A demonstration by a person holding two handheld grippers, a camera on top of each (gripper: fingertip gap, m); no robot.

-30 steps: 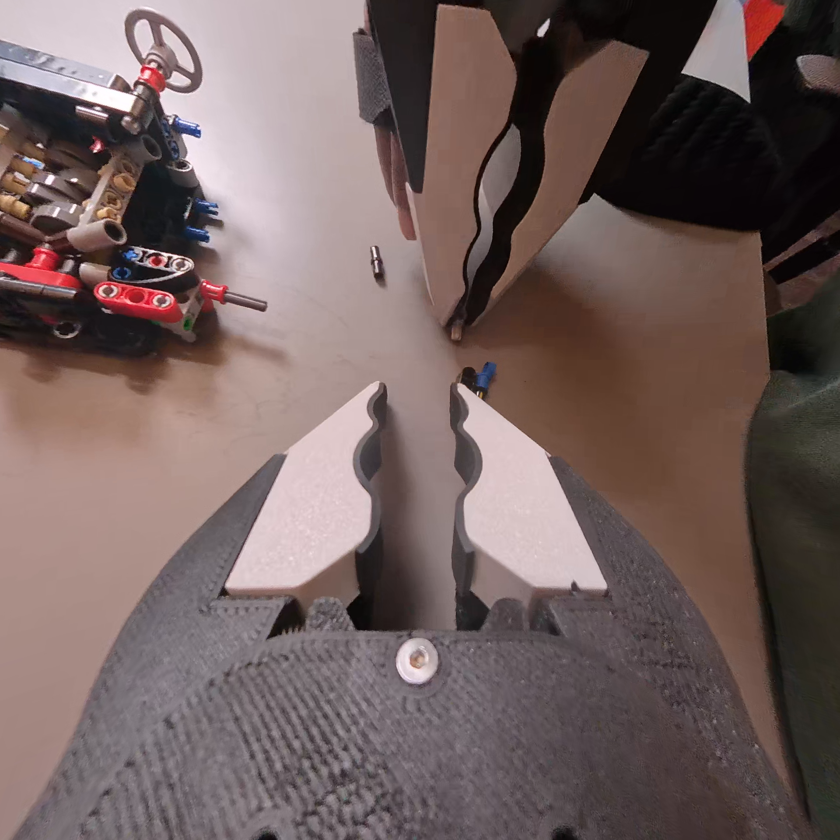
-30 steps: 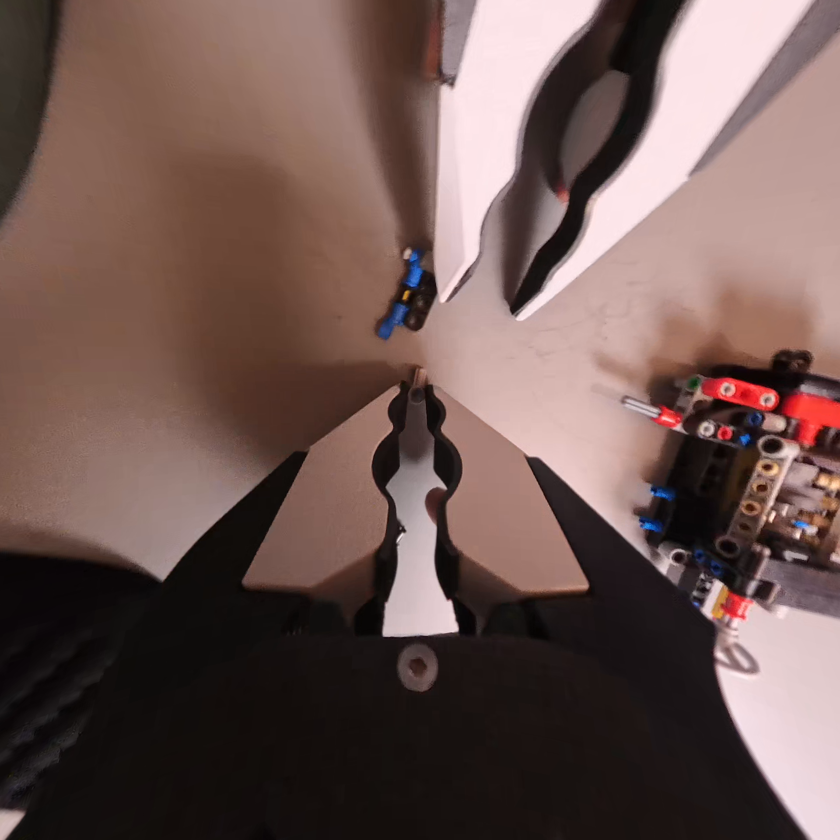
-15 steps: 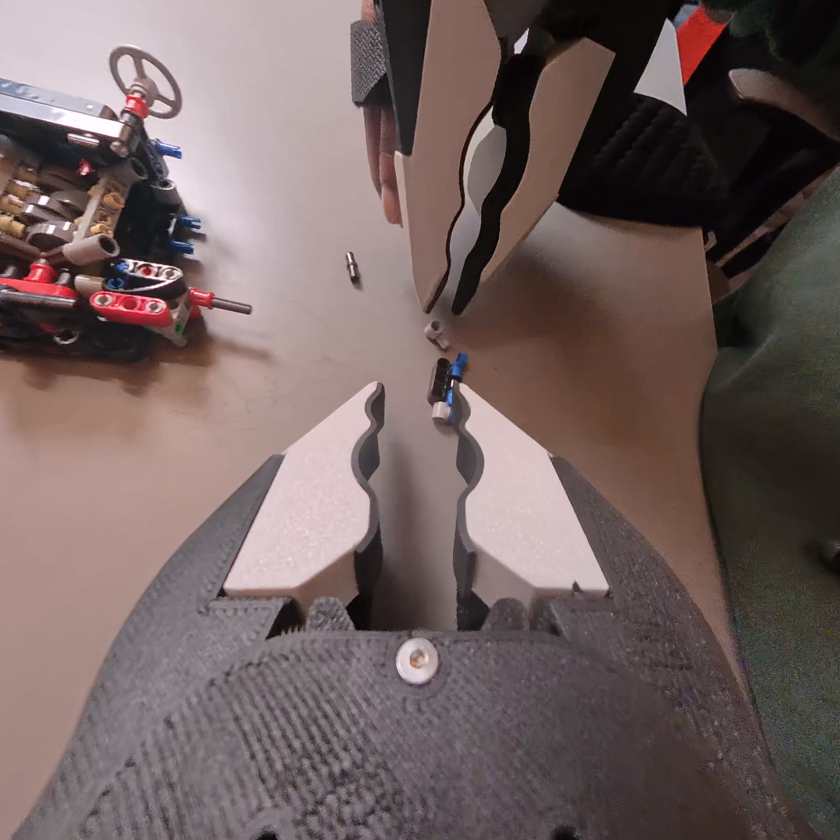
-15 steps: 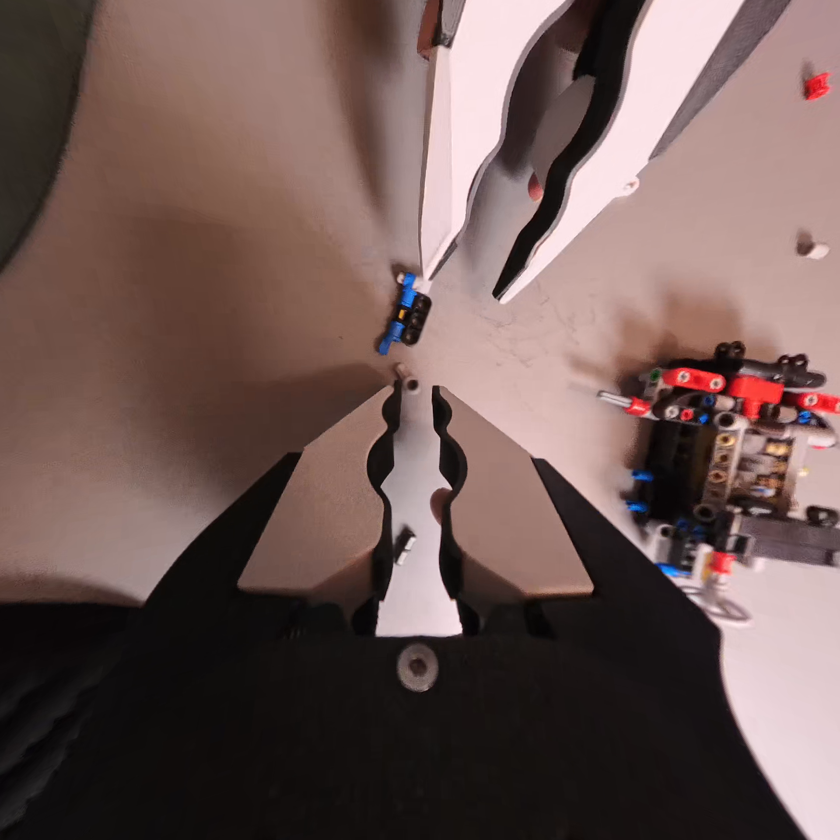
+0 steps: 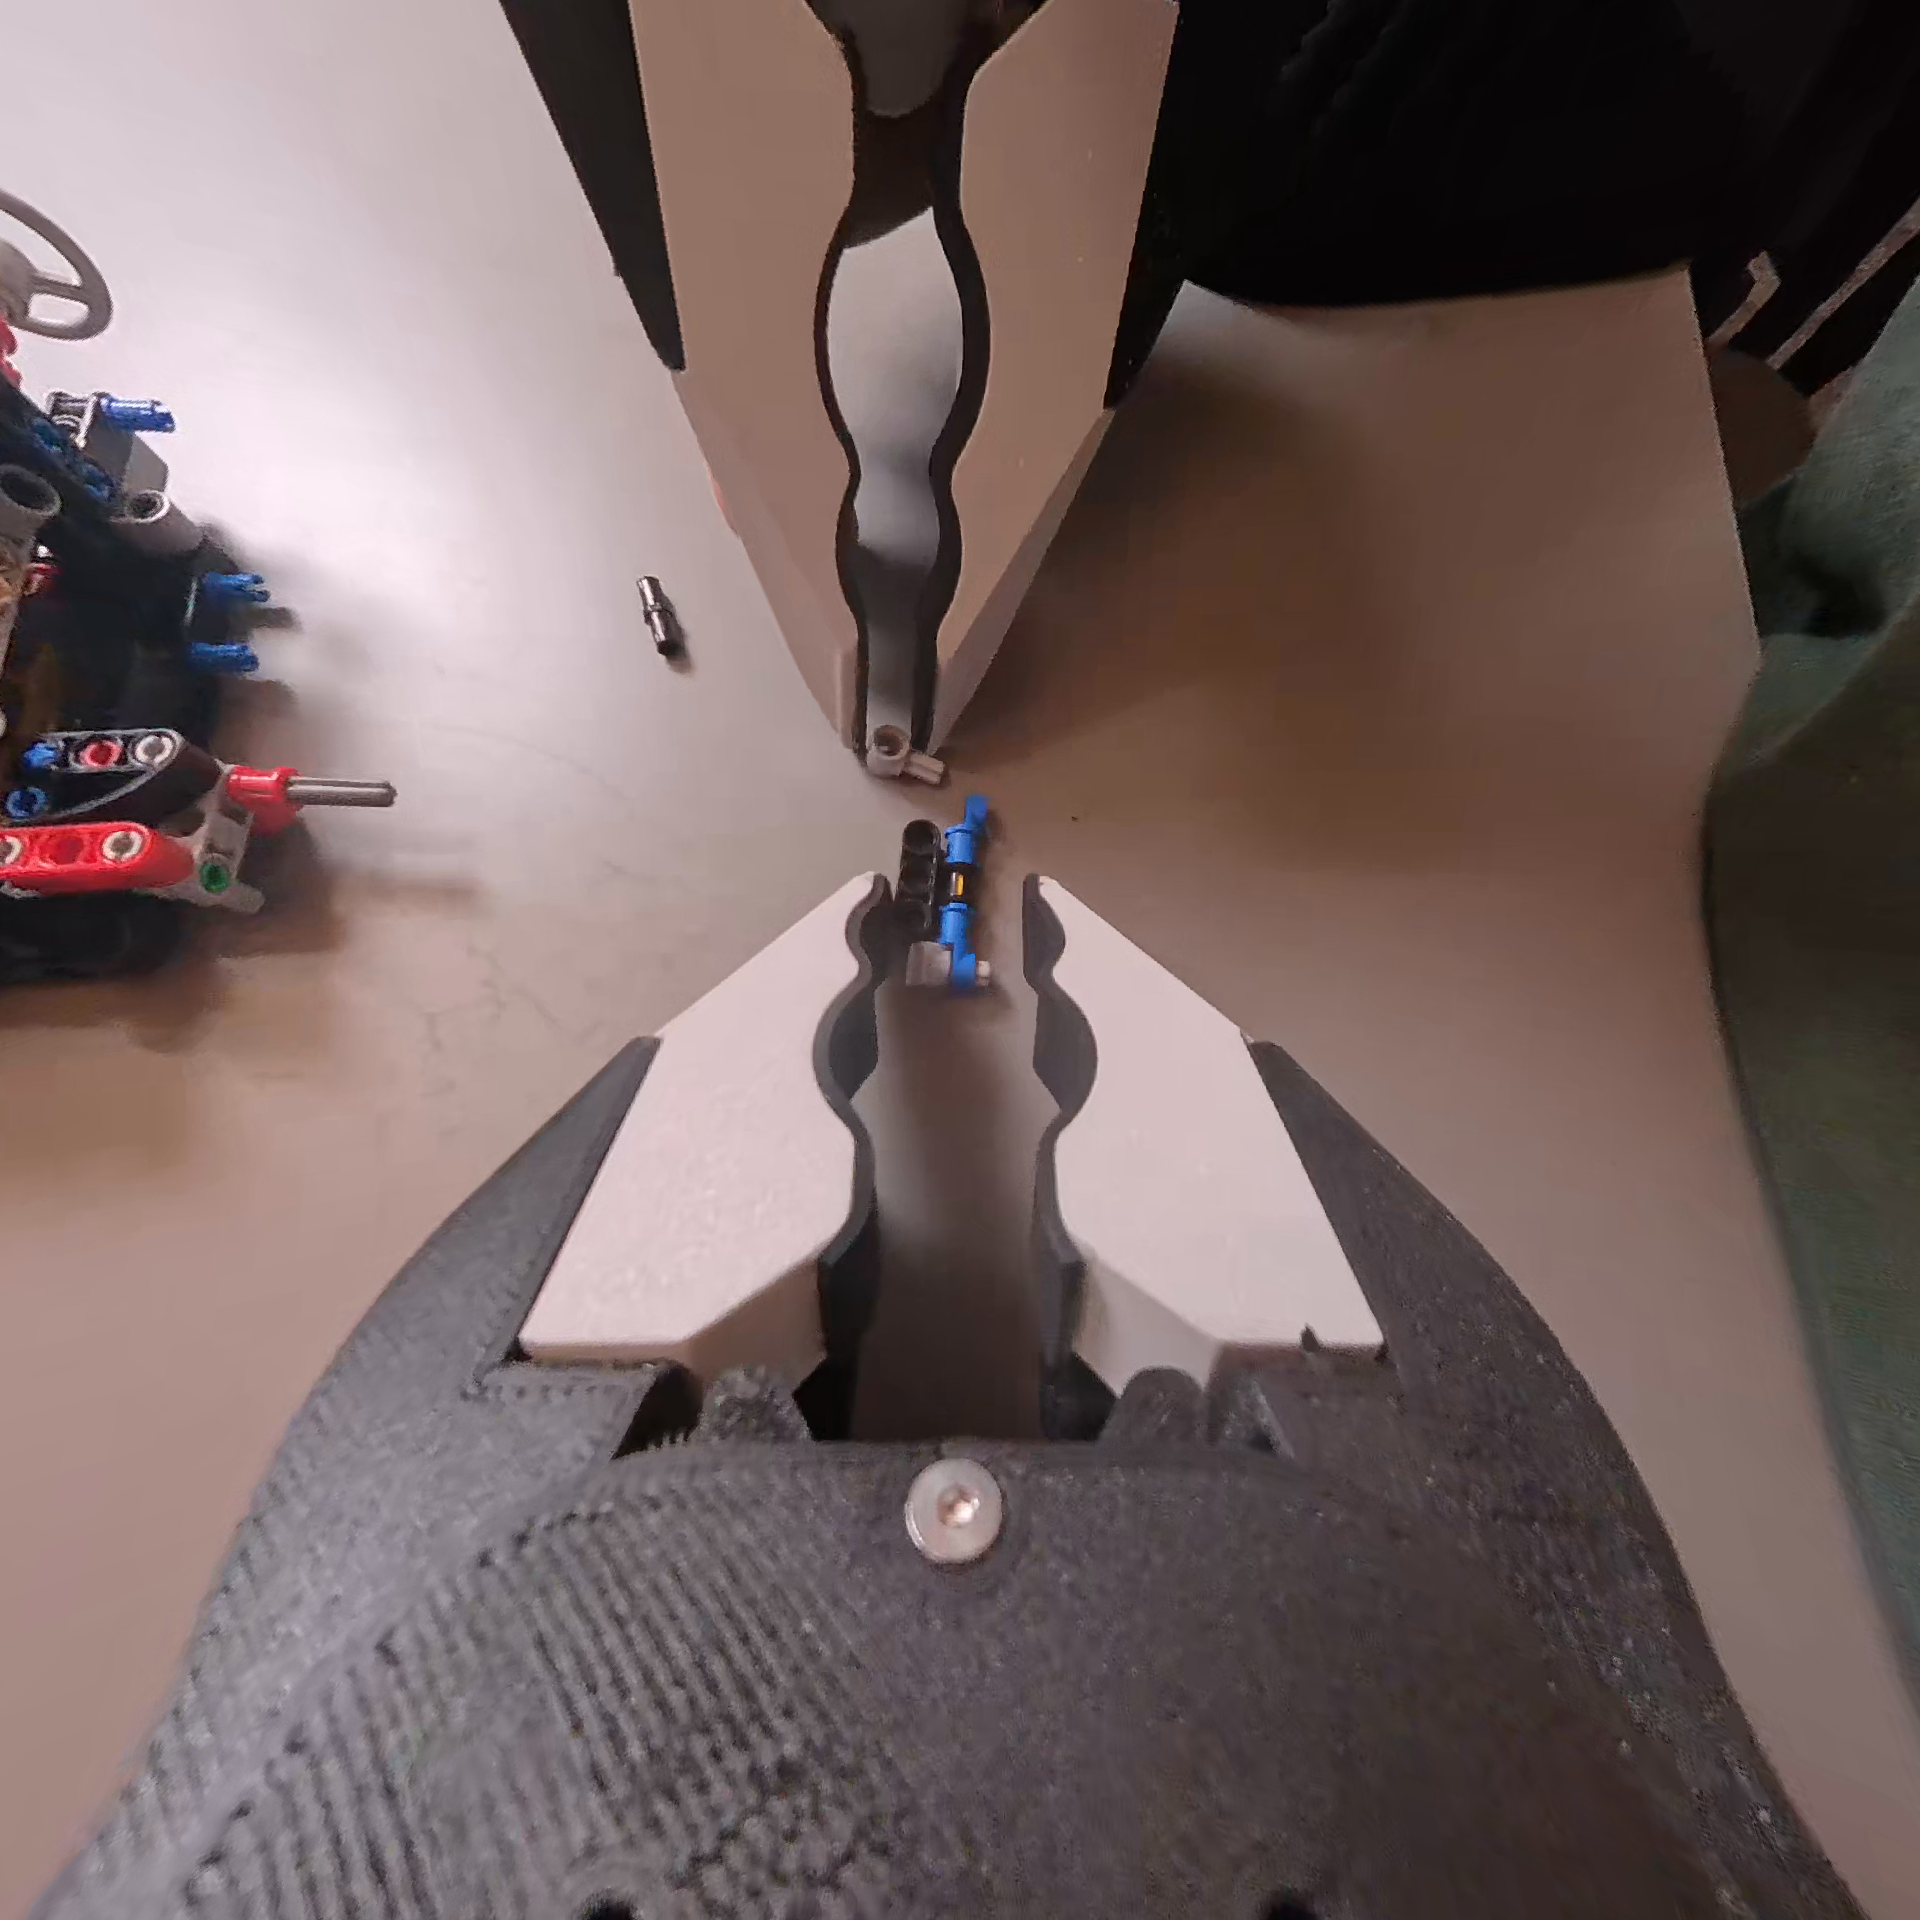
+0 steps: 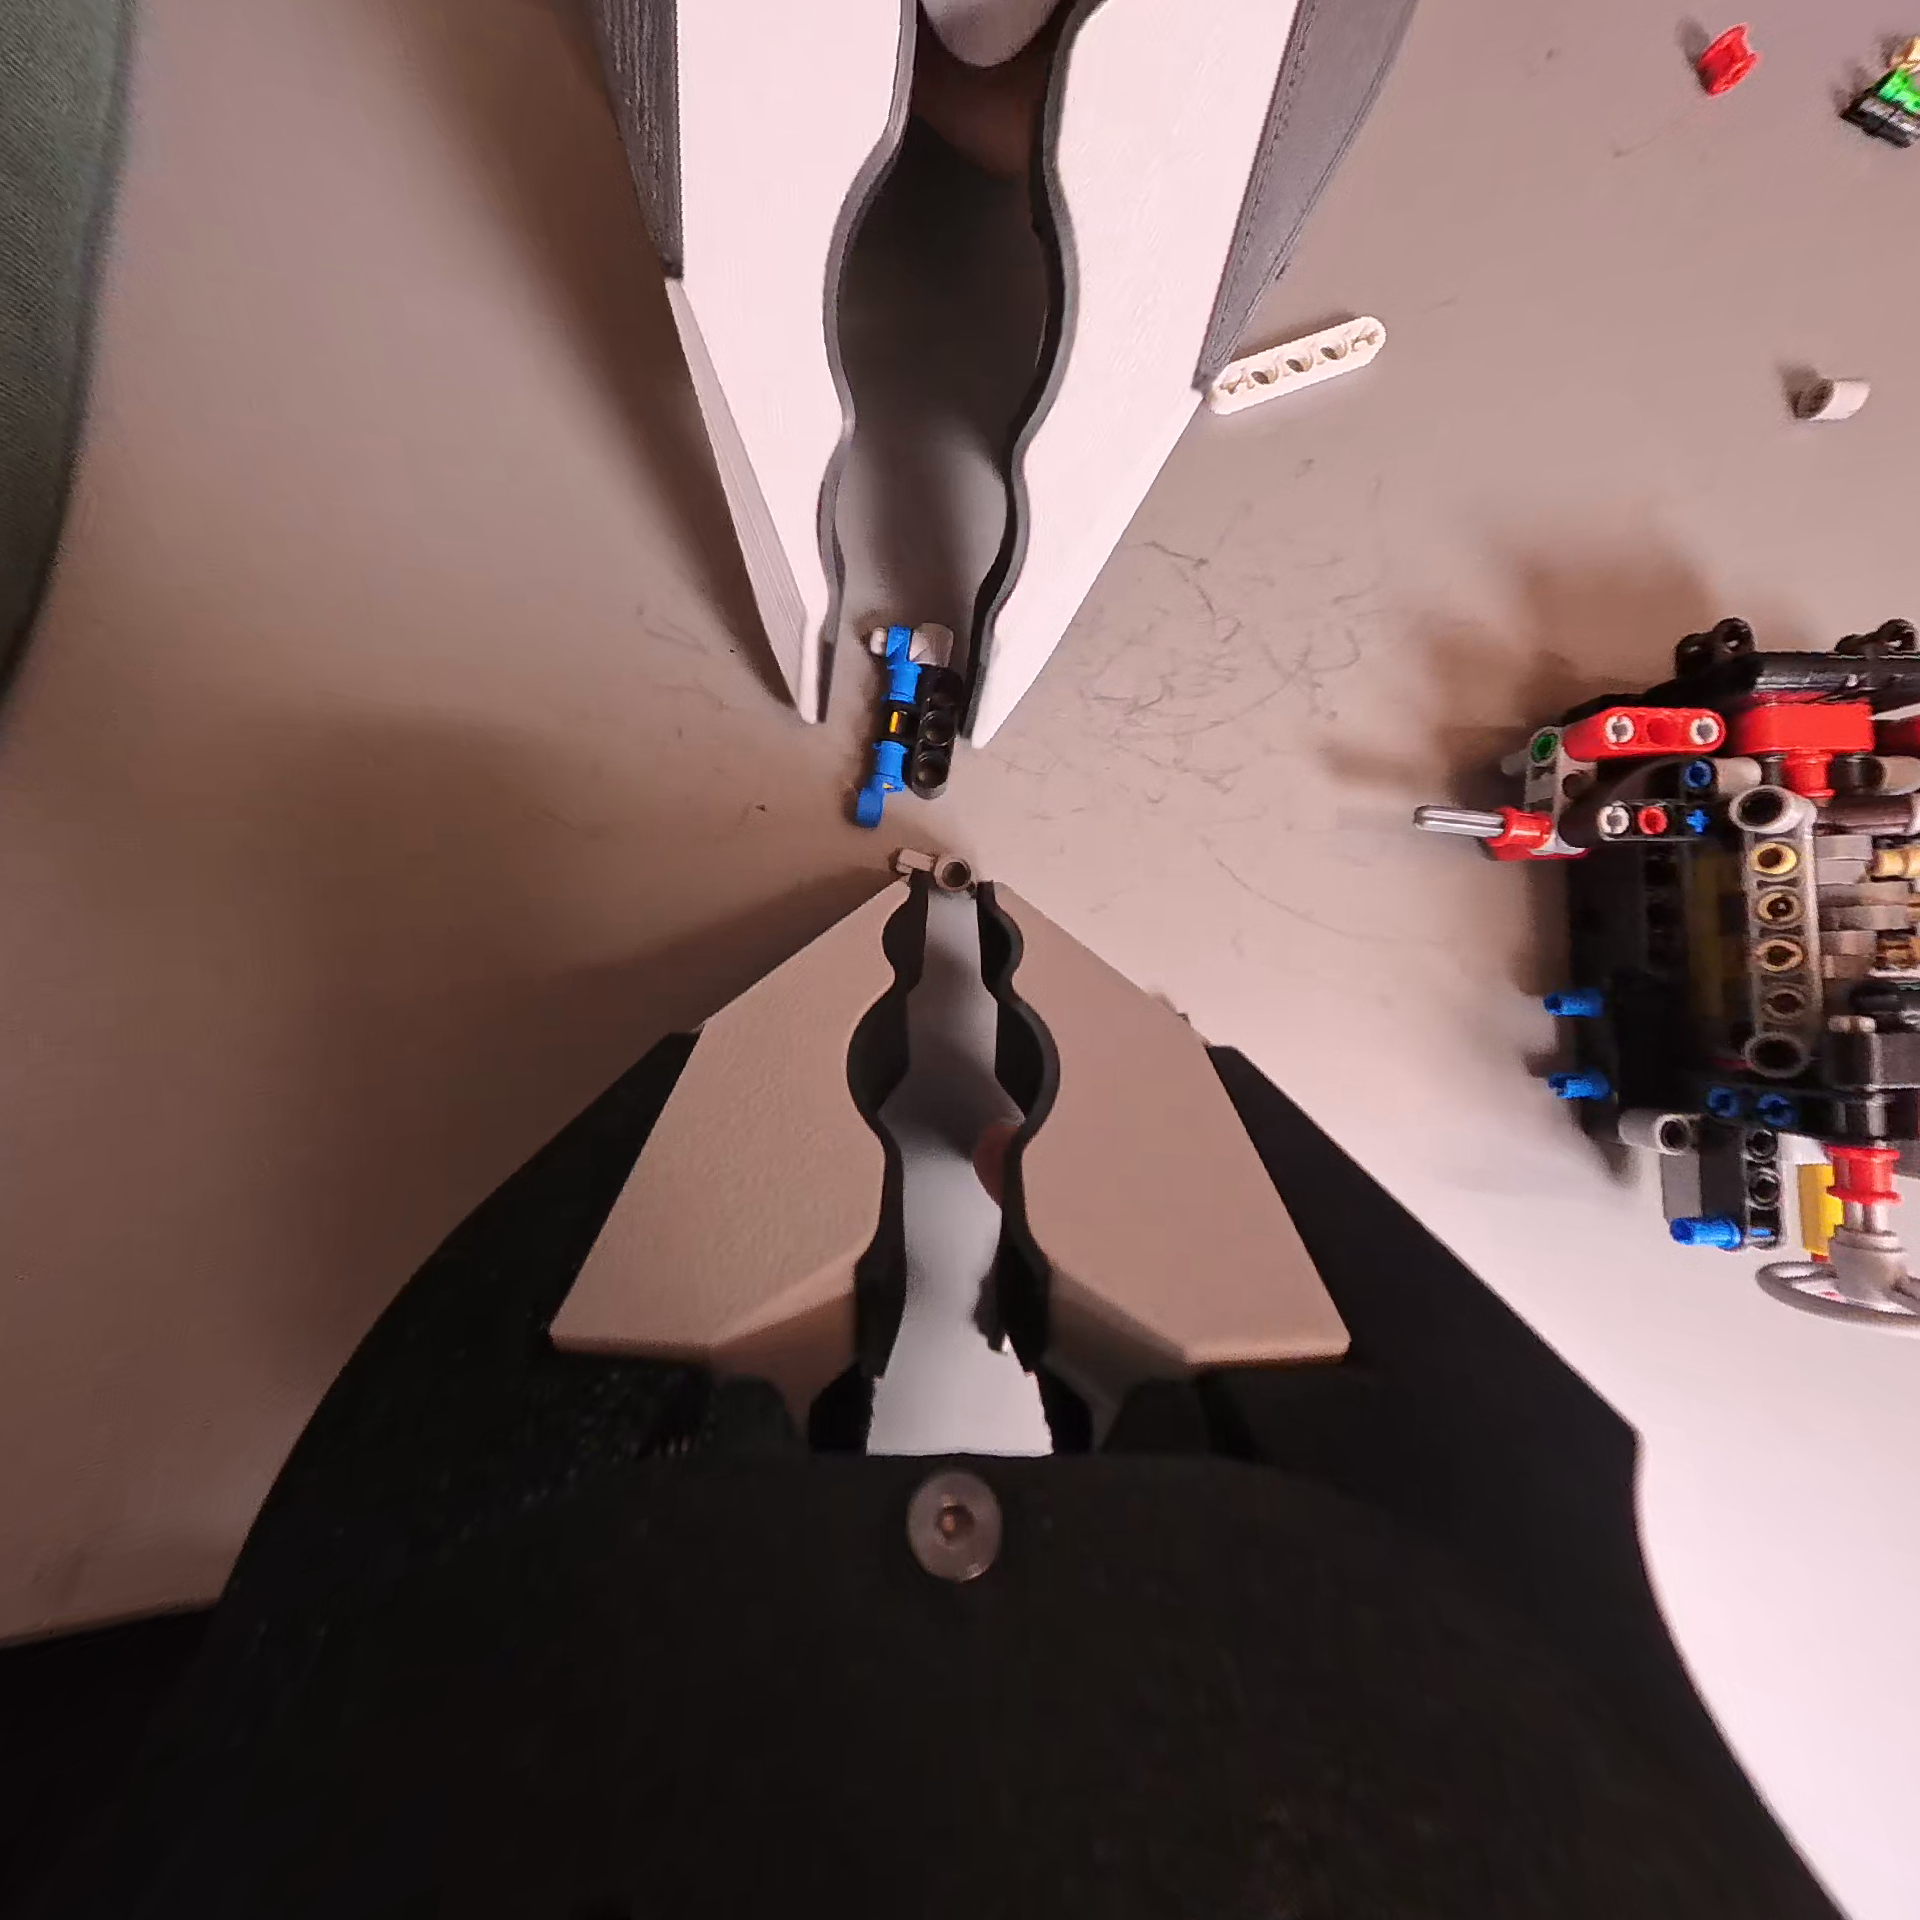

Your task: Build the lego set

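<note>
The left tongs (image 5: 945,883) stood spread apart on the desk (image 5: 468,1091), with a small black and blue piece (image 5: 940,899) lying loose between the tips. Facing them, the right tongs (image 6: 951,888) were nearly closed, pinching a tiny grey piece (image 6: 940,868) at the very tip. The half-built lego car (image 6: 1745,977) was cut off at the right edge. Only the right wrist view showed a white beam (image 6: 1299,366) and a red bit (image 6: 1727,60) in the upper right. Only the left wrist view showed a black pin (image 5: 660,615).

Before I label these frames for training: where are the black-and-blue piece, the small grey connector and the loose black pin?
black-and-blue piece (image 5: 943,896), left wrist view, its middle.
small grey connector (image 6: 948,871), right wrist view, round end.
loose black pin (image 5: 658,615), left wrist view, mid-length.
</note>
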